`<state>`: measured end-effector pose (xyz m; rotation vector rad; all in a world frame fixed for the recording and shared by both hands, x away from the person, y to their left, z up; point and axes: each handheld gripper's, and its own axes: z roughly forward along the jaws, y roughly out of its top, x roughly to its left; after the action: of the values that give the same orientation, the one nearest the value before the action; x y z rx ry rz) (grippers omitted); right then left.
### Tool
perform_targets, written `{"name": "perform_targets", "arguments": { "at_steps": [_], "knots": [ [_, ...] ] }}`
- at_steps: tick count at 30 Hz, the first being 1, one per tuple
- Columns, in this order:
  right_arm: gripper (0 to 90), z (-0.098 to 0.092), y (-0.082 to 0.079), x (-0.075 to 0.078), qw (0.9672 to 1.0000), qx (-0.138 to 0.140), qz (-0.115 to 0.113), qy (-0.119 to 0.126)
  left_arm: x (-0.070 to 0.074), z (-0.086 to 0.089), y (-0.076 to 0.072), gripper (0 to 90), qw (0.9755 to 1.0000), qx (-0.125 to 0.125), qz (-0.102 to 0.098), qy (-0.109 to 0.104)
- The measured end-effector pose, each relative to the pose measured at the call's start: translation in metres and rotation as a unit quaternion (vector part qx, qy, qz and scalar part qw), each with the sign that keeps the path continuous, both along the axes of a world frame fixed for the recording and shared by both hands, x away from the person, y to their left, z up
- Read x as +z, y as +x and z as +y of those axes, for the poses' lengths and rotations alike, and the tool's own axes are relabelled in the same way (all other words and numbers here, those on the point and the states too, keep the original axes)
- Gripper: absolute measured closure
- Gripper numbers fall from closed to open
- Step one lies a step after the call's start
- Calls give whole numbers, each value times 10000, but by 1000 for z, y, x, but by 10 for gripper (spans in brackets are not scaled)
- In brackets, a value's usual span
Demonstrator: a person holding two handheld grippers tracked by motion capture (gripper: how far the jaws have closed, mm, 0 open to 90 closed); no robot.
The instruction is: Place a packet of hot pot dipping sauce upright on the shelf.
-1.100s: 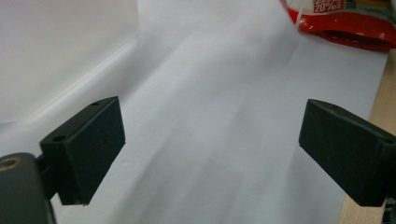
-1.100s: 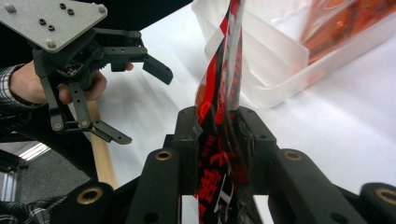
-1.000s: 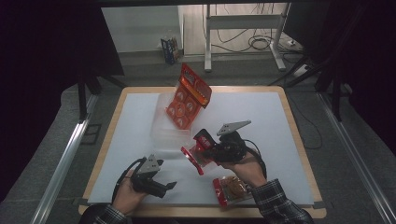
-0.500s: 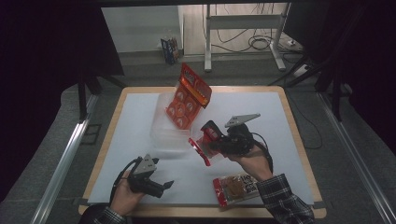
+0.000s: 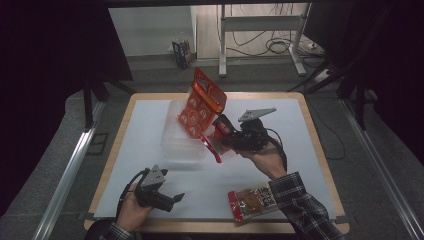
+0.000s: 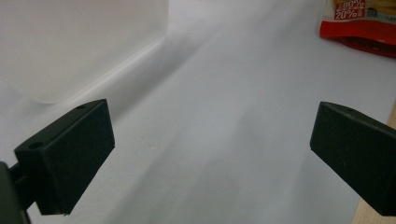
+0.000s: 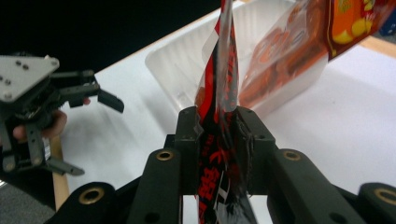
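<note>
Since the earlier frame my right gripper (image 5: pixel 212 142) has carried the flat red-and-black foil packet (image 5: pixel 211 146), clamped edge-on, from the table's near edge to the clear plastic tray (image 5: pixel 177 145) mid-table. My left gripper (image 5: pixel 175 199) rests near the near-left corner, jaws apart, holding nothing.

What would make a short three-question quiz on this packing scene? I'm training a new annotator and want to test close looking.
1. True or false: the right gripper has its fingers shut on a flat red and black snack packet.
2. Which thing leans in the clear plastic tub? A) an orange bag of round snacks B) a glass bottle C) a folded towel
3. Fill in: the left gripper has its fingers ____, with nothing between them.

Key: 1 true. 2 A. 3 open. A further red snack packet lies flat near the white table's front edge.
</note>
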<state>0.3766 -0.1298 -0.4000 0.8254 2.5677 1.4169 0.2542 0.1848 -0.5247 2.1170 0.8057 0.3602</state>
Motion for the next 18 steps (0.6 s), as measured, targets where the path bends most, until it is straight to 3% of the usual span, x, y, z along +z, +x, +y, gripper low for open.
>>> {"name": "perform_targets", "arguments": {
  "at_steps": [18],
  "knots": [
    [714,32,30,4,9995,131,-289,-19,-1,2,0,0,10000,10,23,-4]
  ]
}}
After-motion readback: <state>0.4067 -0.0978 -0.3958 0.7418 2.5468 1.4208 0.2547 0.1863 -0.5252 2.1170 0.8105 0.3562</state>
